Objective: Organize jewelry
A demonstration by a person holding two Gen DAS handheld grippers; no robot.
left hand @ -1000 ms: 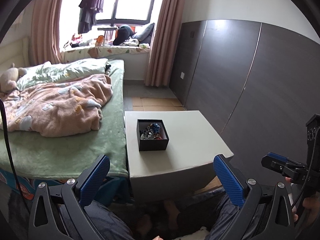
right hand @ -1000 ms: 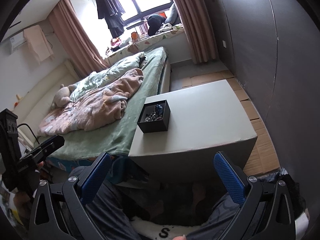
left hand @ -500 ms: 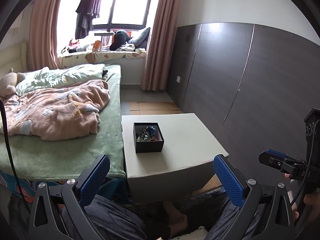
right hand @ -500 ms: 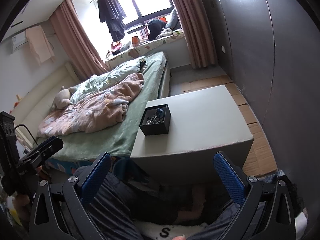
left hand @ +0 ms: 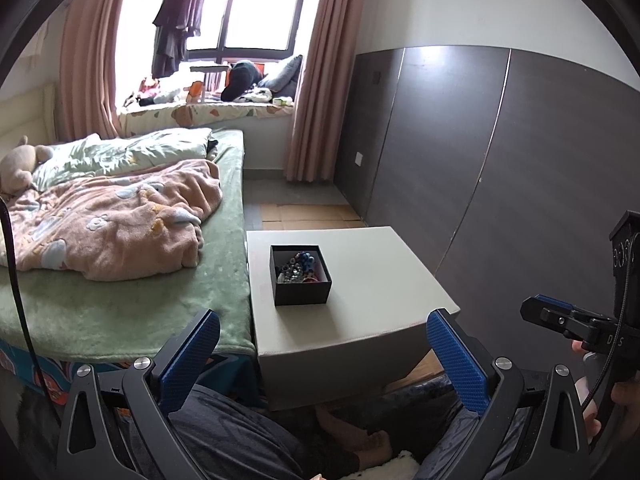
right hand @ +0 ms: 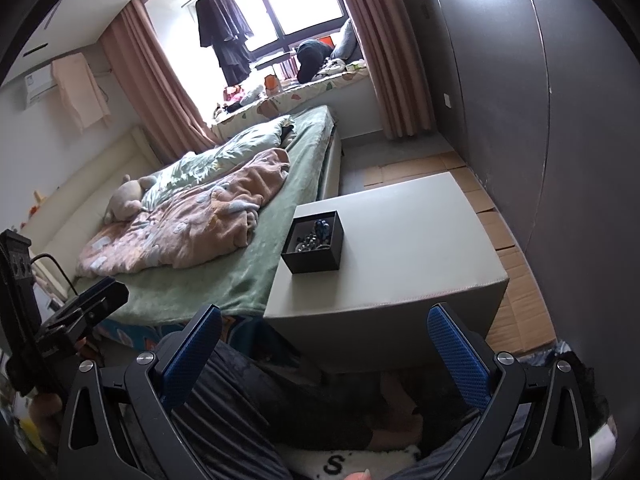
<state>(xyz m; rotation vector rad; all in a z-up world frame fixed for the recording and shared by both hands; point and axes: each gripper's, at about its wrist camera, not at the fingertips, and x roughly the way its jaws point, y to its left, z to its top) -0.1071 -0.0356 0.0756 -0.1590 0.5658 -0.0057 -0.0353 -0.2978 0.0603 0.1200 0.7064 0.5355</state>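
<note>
A small black open box [left hand: 300, 276] holds a tangle of beaded jewelry [left hand: 298, 267]. It stands on a low grey table [left hand: 372, 280] near its left edge. It also shows in the right wrist view [right hand: 314, 244] on the same table [right hand: 404, 248]. My left gripper [left hand: 324, 344] is open and empty, held back from the table's near edge. My right gripper [right hand: 324, 344] is open and empty, also short of the table. Each gripper shows at the edge of the other's view.
A bed [left hand: 120, 292] with a green sheet and a pink blanket [left hand: 108, 224] lies left of the table. A dark panelled wall [left hand: 500, 160] runs along the right. Cardboard sheets [right hand: 516, 280] cover the floor. The person's legs [right hand: 280, 408] are under the table's near edge.
Both views have tilted slightly upward and pulled back a little, so the table and box sit lower and smaller in frame. Both grippers stay open and empty.
</note>
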